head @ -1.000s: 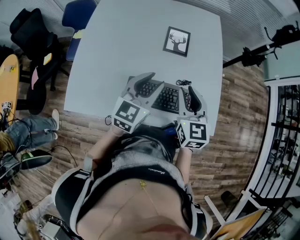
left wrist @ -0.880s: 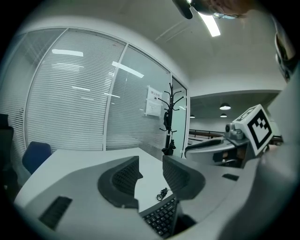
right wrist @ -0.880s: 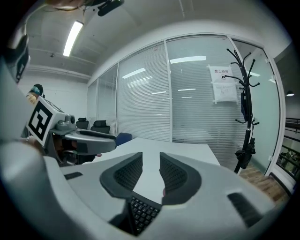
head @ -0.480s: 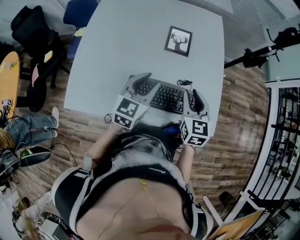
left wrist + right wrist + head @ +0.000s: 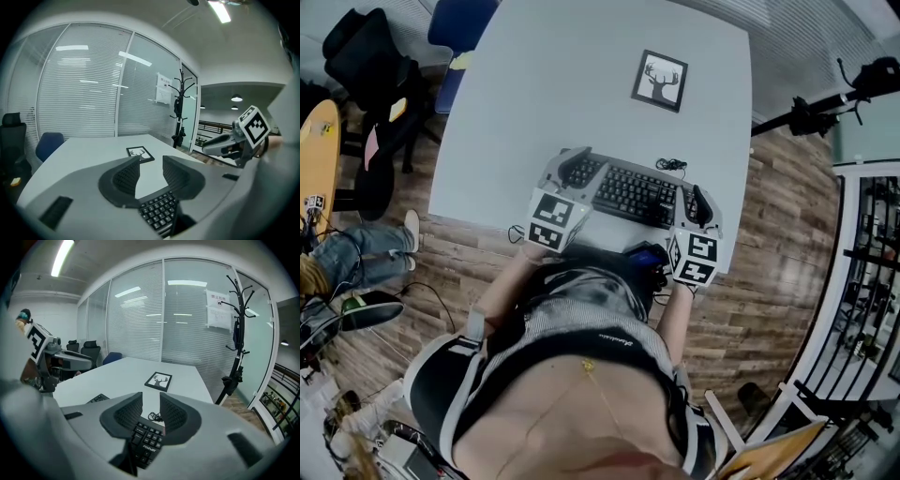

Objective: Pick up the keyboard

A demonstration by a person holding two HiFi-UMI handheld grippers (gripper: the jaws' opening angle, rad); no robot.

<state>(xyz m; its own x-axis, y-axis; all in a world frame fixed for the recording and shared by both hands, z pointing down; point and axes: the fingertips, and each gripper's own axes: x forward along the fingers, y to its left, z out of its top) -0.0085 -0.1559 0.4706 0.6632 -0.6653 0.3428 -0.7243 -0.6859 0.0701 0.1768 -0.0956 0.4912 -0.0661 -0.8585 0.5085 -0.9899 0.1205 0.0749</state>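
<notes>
The black keyboard (image 5: 633, 194) lies crosswise over the near part of the white table (image 5: 581, 84), held at both ends. My left gripper (image 5: 570, 172) is shut on its left end and my right gripper (image 5: 698, 204) on its right end. In the left gripper view the keys (image 5: 159, 213) run in between the jaws of the left gripper (image 5: 151, 161). The right gripper view shows the keyboard (image 5: 145, 444) wedged between the jaws of the right gripper (image 5: 151, 397). Whether the keyboard touches the tabletop I cannot tell.
A framed deer picture (image 5: 659, 81) lies farther back on the table. A coiled black cable (image 5: 668, 166) sits just behind the keyboard. A dark device (image 5: 642, 253) is at the table's near edge. A blue chair (image 5: 459, 23) and a black stand (image 5: 825, 98) flank the table.
Both grippers have sunk and moved away from the person's body, carrying the keyboard down toward the tabletop. The grip on both ends looks the same.
</notes>
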